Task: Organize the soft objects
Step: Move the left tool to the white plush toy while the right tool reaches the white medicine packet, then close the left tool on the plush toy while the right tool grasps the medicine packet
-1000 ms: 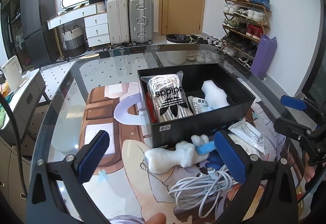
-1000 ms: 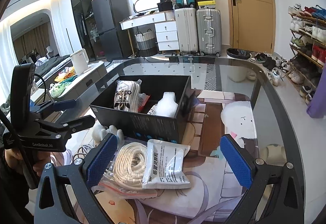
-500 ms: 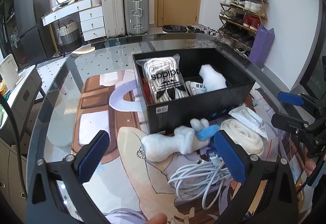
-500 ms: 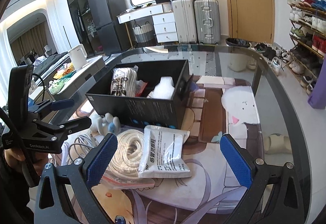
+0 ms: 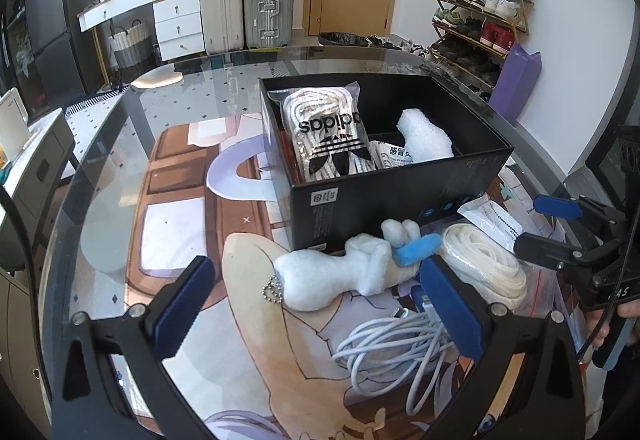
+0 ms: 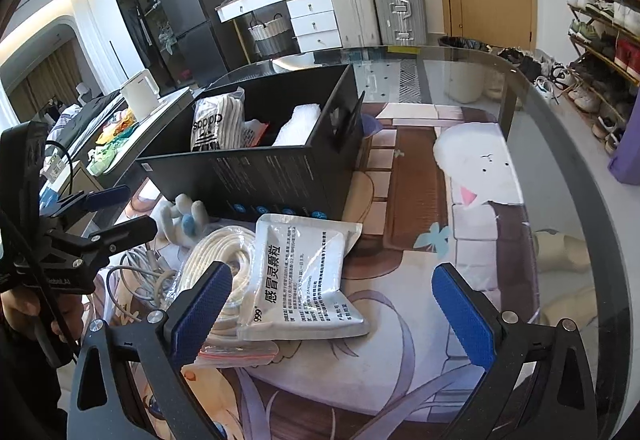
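Here, a white plush toy (image 5: 336, 274) is seen lying on the glass table (image 5: 120, 168), just in front of the black box (image 5: 392, 196) and touching or nearly touching its near wall. In the left wrist view the toy sits between the spread jaws of the left gripper (image 5: 320, 314), slightly ahead of them at about 12 o'clock, with nothing held. Its long axis runs crosswise to the jaws, from roughly 8 o'clock to 2 o'clock, the blue-tipped end pointing toward the right finger. A tangle of white cable (image 5: 396, 348) lies just beside it at 5 o'clock.

The right gripper (image 6: 332, 314) is likewise held wide open and empty. A flat medicine pouch (image 6: 308, 276) lies between its jaws toward the left finger, resting partly on a bagged coil of white rope (image 6: 228, 260). From that view the toy (image 6: 184, 216) is well off at 10 o'clock, so the left gripper is judged the nearer one for it. A short advance and a closing across the toy's narrow middle would probably be needed.
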`<move>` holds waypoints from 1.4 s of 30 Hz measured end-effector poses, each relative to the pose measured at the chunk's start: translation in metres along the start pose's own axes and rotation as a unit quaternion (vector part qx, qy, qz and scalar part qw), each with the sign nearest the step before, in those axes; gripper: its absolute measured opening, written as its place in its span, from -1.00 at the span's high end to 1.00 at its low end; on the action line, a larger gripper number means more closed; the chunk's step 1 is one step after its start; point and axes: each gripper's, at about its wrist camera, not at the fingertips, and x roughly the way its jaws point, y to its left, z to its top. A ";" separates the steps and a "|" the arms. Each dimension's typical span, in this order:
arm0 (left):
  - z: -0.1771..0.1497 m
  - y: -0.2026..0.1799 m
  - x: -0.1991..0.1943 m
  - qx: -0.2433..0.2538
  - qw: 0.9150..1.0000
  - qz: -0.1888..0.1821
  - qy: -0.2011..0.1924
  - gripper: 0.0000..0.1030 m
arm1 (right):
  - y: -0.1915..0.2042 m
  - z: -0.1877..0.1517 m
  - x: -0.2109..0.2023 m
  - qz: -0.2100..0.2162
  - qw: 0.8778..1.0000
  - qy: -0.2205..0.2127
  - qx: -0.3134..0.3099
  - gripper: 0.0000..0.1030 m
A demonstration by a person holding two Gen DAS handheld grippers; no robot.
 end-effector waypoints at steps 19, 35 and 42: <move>0.003 0.014 0.019 -0.023 0.999 -0.010 0.035 -0.99 | 0.001 0.002 0.012 0.005 1.000 0.017 -0.010 -0.83; 0.002 0.017 0.027 -0.036 0.997 -0.042 0.057 -0.49 | 0.000 -0.001 0.019 0.044 0.998 0.033 -0.005 -0.32; 0.000 0.015 0.023 -0.037 0.996 -0.061 0.053 -0.19 | 0.004 -0.004 0.017 0.054 0.998 0.030 -0.009 0.03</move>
